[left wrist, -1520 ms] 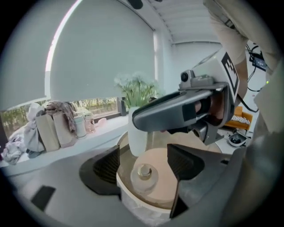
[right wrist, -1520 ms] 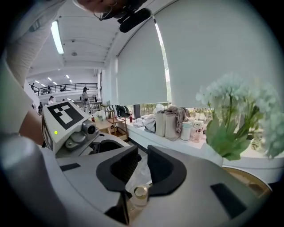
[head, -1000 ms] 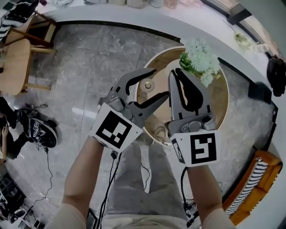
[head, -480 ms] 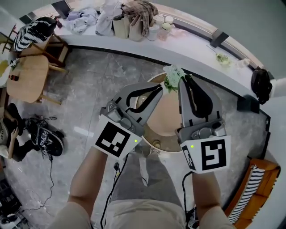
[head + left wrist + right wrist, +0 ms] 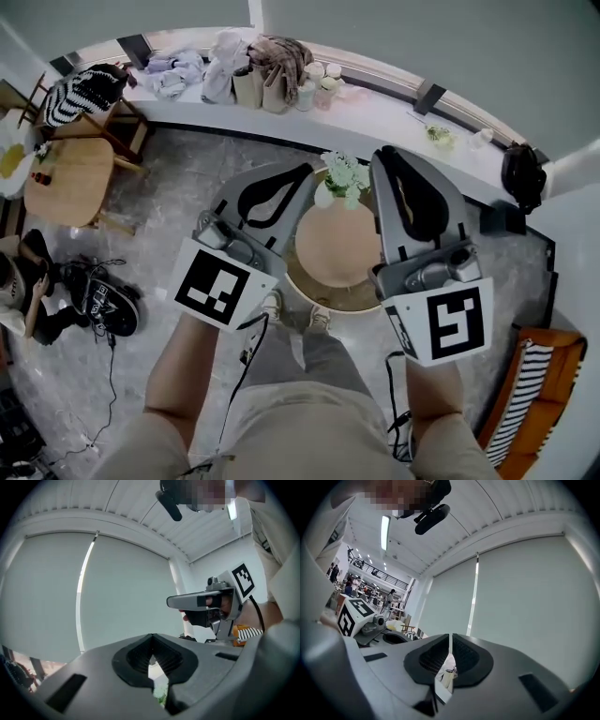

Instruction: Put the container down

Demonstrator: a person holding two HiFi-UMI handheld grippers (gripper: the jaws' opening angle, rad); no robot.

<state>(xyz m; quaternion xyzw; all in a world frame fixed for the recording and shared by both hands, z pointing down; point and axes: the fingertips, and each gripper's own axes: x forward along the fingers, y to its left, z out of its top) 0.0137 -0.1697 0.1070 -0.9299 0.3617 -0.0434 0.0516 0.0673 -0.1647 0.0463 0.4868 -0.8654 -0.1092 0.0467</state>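
Observation:
Both grippers are held up high in front of me, far above a round wooden table [image 5: 337, 248]. My left gripper [image 5: 311, 170] is shut with nothing in it; its jaws meet in the left gripper view [image 5: 151, 638] against a plain blind. My right gripper [image 5: 380, 156] has its jaws closing to a thin slit and holds nothing, as the right gripper view [image 5: 450, 638] also shows. A white vase of pale flowers [image 5: 343, 178] stands at the table's far edge. I see no container in either gripper.
A long white window ledge [image 5: 375, 108] carries bags and jars [image 5: 270, 73]. A wooden chair and small table [image 5: 67, 169] stand at the left, with dark shoes [image 5: 101, 302] on the grey floor. An orange striped seat [image 5: 539, 394] is at the lower right. My own feet [image 5: 292, 314] touch the table's near edge.
The left jaws have gone from wide open to shut. Both grippers have lifted away from the table, which now looks smaller and farther below; more of the window ledge shows.

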